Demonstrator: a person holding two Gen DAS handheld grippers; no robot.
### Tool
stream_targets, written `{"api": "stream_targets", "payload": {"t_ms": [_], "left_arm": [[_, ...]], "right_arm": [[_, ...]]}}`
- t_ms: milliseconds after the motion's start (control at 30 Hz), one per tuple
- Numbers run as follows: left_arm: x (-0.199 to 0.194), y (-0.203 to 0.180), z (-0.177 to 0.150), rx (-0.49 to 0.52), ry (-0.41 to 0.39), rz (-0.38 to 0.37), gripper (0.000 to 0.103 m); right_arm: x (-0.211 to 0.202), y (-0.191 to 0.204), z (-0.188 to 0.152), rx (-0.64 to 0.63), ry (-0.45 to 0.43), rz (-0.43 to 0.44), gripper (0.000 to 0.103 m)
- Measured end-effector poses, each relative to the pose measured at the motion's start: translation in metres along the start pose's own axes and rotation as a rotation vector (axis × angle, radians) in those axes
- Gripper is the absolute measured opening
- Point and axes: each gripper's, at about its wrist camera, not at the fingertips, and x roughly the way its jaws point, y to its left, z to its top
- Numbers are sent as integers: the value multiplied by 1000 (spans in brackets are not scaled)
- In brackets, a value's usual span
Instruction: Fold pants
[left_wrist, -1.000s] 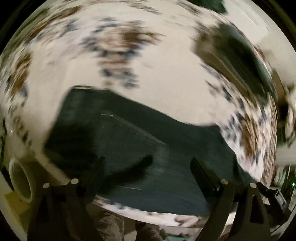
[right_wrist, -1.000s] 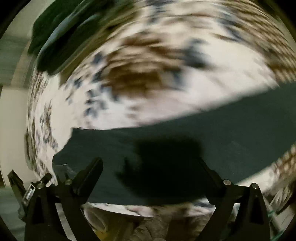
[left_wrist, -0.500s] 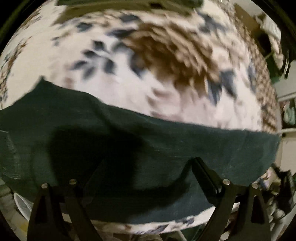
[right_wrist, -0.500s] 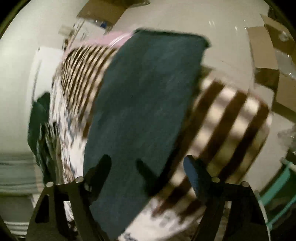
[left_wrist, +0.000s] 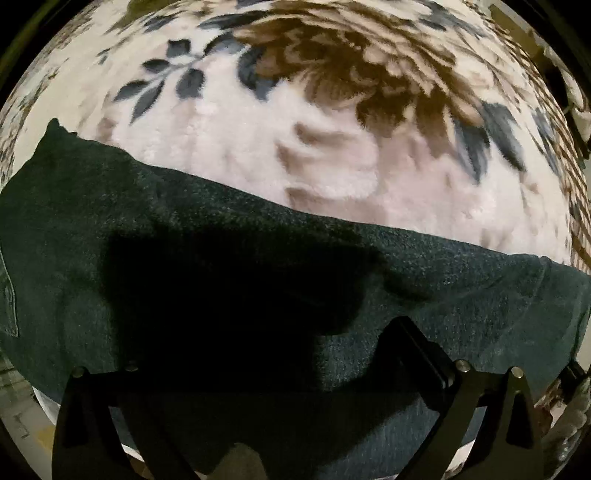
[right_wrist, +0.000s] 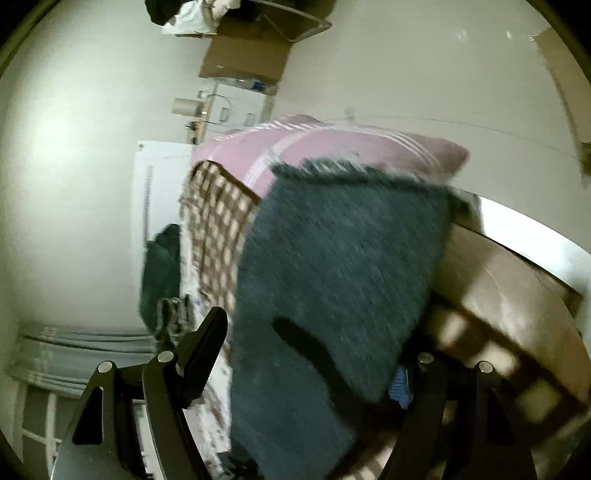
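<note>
Right gripper (right_wrist: 317, 350) has swung off along the pants (left_wrist: 295, 295); we're mid-fold, both tongs wide, left gripper (left_wrist: 258, 362) next pinching near edge.

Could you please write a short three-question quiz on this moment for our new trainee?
1. True or false: the dark green pants lie on a floral blanket.
2. In the right wrist view, what sits beyond the pants' far end? A) pink pillow B) red bucket C) laptop
3. Fill in: both the left gripper and the right gripper have their jaws ____.

Key: 1 true; 2 A, the pink pillow; 3 open.
</note>
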Motion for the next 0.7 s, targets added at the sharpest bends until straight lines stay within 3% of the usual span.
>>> {"api": "stream_targets", "payload": {"t_ms": [133, 167, 267, 300, 467, 700], "left_arm": [[1, -6, -10, 4, -10, -3, 103], [-1, -4, -13, 4, -9, -3, 103], [0, -3, -14, 3, -1, 0, 103], [0, -4, -14, 5, 4, 4, 103], [-8, -9, -4, 12, 29, 18, 103], [-44, -14, 2, 36, -27, 25, 103]], "right_arm": [[2, -8, 15, 29, -5, 72, 76], [6, -9, 17, 22, -3, 60, 69], [18, -7, 17, -7, -4, -40, 14], [15, -10, 17, 2, -16, -55, 10], [-4, 22, 10, -59, -74, -127, 8], [-31, 79, -16, -167, -124, -208, 8]]}}
